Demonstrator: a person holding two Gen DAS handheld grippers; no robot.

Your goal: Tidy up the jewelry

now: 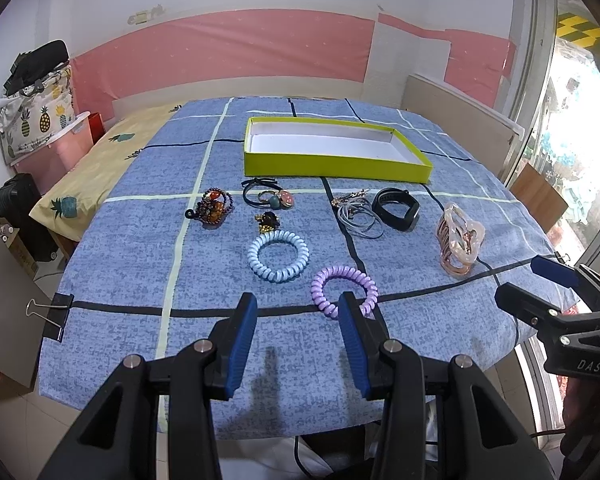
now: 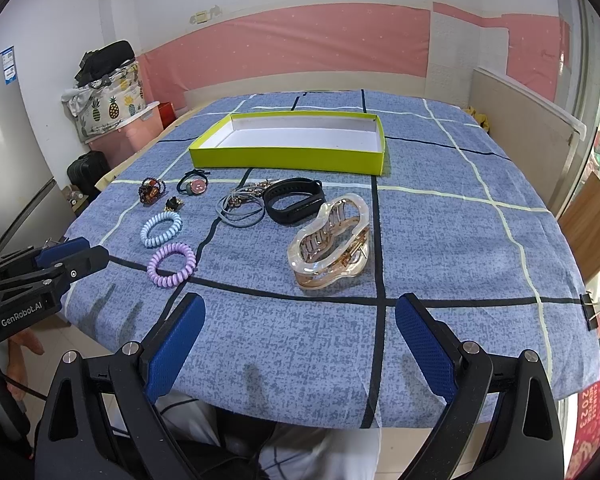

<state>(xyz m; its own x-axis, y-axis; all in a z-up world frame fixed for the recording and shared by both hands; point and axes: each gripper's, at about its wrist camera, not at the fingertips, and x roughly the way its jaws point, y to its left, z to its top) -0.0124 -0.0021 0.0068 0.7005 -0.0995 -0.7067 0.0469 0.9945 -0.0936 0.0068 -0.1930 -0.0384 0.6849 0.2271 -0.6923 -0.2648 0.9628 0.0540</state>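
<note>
A yellow-green box [image 1: 332, 162] [image 2: 284, 158] with a white, empty inside stands at the back of the table. In front of it lie a bead bracelet [image 1: 212, 205] [image 2: 151, 189], a black hair tie with charms [image 1: 270, 196] [image 2: 194, 185], a small dark brooch [image 1: 267, 221], a blue coil tie [image 1: 278, 255] [image 2: 161, 230], a purple coil tie [image 1: 344, 290] [image 2: 172, 265], grey cords [image 1: 356, 216] [image 2: 238, 206], a black wristband [image 1: 396, 208] [image 2: 294, 201] and a clear claw clip [image 1: 460, 238] [image 2: 330, 236]. My left gripper [image 1: 298, 308] is open and empty, just short of the purple tie. My right gripper [image 2: 300, 312] is open and empty, in front of the claw clip.
The table has a blue checked cloth [image 1: 140, 272] held by binder clips [image 1: 56, 316] [image 2: 592, 310]. A bed with a pineapple sheet [image 1: 100, 168], a pink bin and bags stand to the left. A window and boards are on the right.
</note>
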